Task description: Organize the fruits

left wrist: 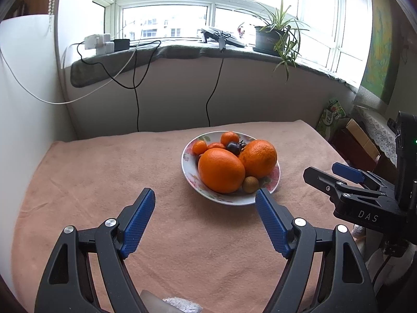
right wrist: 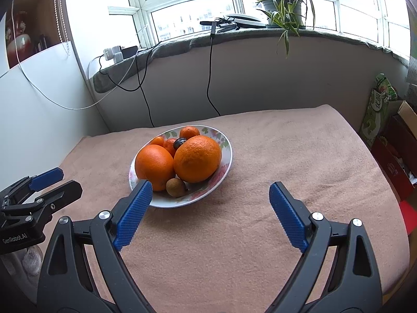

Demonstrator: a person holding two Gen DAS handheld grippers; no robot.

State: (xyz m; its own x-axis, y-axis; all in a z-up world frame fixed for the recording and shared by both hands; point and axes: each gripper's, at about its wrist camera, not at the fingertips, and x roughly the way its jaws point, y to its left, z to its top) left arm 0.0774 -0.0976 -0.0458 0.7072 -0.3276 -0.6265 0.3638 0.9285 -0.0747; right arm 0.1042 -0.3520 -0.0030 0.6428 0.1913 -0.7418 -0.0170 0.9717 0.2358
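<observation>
The floral bowl sits mid-worktop holding two big oranges, small tangerines, a dark plum and a kiwi. At six o'clock of it, the left tool and right tool gape empty.

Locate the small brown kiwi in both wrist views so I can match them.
Left wrist view: the kiwi sits at the bowl's near rim, right of centre, below the gap between the two big oranges.
Right wrist view: the kiwi sits at the bowl's near rim, left of centre, below the same gap.
Shared landmark: the potted plant on the windowsill.
</observation>
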